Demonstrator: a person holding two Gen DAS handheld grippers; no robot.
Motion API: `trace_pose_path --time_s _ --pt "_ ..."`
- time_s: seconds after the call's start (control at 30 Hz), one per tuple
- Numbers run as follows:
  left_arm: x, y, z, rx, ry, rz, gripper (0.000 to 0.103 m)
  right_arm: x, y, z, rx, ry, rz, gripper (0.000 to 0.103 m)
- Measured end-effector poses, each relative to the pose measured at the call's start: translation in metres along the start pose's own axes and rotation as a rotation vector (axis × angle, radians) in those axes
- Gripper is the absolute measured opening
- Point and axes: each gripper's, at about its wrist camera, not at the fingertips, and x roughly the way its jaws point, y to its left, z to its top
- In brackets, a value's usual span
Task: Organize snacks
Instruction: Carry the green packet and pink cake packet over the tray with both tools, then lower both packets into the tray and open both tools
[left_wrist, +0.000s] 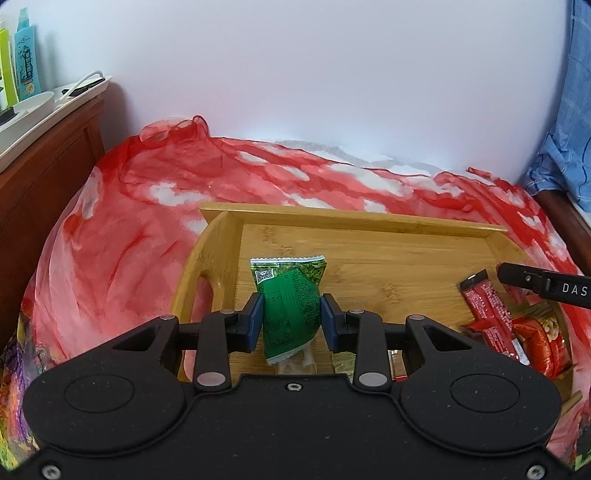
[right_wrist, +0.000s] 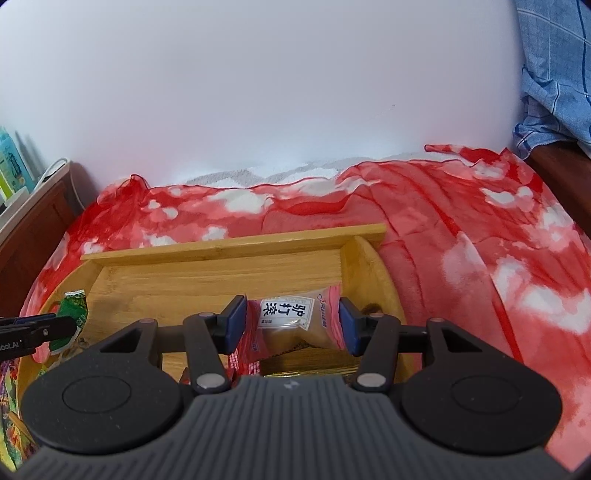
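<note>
The left gripper (left_wrist: 291, 319) has its blue pads pressed on the sides of a green snack packet (left_wrist: 291, 302), which stands upright between them over the left part of the wooden tray (left_wrist: 351, 218). The right gripper (right_wrist: 291, 325) is clamped in the same way on a pink pastry packet (right_wrist: 295, 317), and this one hangs over the right end of the tray, close to its curved handle wall. I think each packet is carried upright by its sides so that it can be set down in its own part of the tray, green on the left and pink on the right (this is only my judgement). Under and near the grippers some snacks already lie in the tray: red bar wrappers (left_wrist: 487, 310) and a red round packet (left_wrist: 543, 332) at the right side in the left wrist view. They leave less room near the right end, so the pink packet may land on them. The far half of the tray floor is free. The tray rests on a red and white cloth (left_wrist: 129, 229), and a wooden cabinet (left_wrist: 48, 162) stands at the left.
</note>
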Motion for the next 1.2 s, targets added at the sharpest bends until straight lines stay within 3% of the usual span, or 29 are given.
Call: trace_pose_path --time_s 0.57,0.8,1.0,1.2 --pt "0.011 -0.006 -0.005 0.011 0.009 0.019 0.031 0.007 -0.004 -0.008 0.025 0.014 0.022 0.058" --pt "0.008 -0.007 -0.006 0.007 0.016 0.039 0.032 0.001 -0.007 -0.007 0.050 -0.008 0.065 0.071" --pt "-0.007 -0.007 -0.008 0.007 0.000 0.008 0.056 -0.015 -0.007 -0.003 0.040 -0.063 0.083 0.088" --pt "-0.034 -0.012 -0.015 0.041 -0.033 0.002 0.077 -0.048 0.006 -0.001 -0.044 -0.144 0.089 0.094"
